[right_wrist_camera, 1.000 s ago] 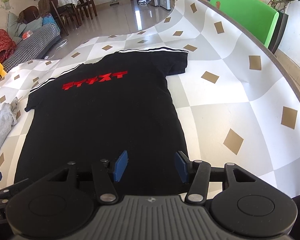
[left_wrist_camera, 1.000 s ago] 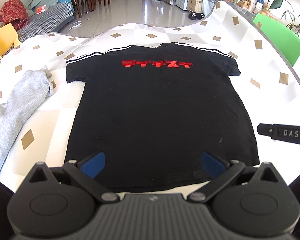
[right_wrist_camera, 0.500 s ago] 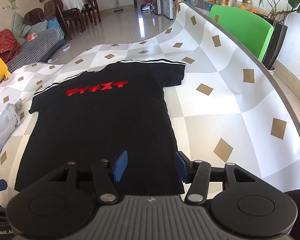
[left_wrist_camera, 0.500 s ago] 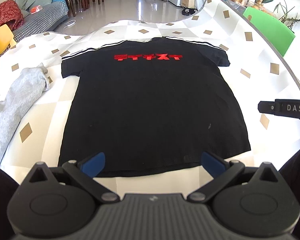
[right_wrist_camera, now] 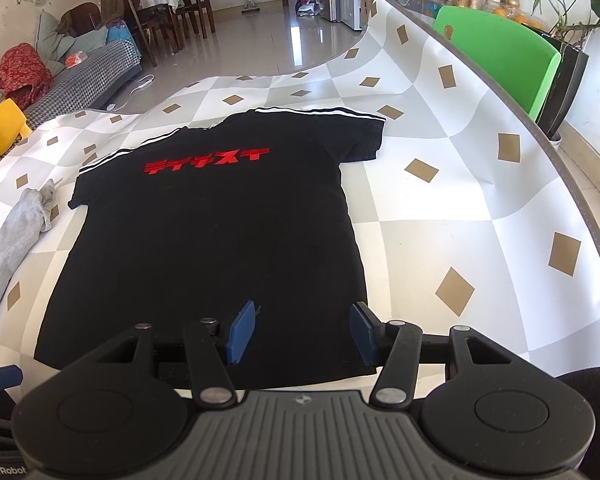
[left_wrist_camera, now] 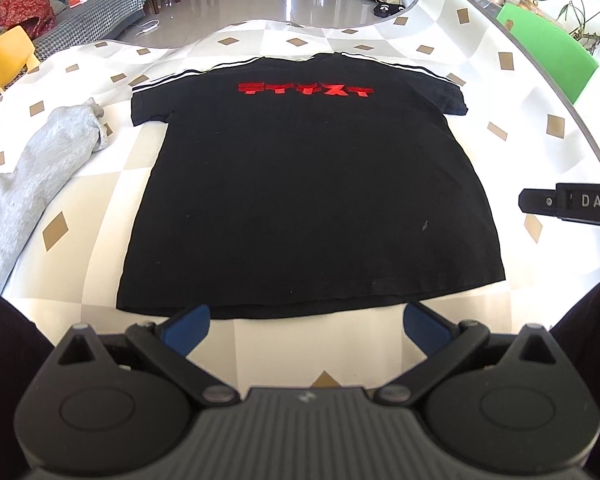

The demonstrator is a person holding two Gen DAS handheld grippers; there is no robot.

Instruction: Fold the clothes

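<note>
Black tee (left_wrist_camera: pixel 308 200) is laid flat, hem at table's near edge – long axis away from both grippers; right gripper (right_wrist_camera: pixel 300 334) is poised nearer, over hem's right corner, left gripper (left_wrist_camera: pixel 306 326) just short – both released, nothing grasped.

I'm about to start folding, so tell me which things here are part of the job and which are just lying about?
Part of the job: black T-shirt, spread flat; left gripper and right gripper, both open.

Lying about: grey garment, green chair, yellow chair.
</note>
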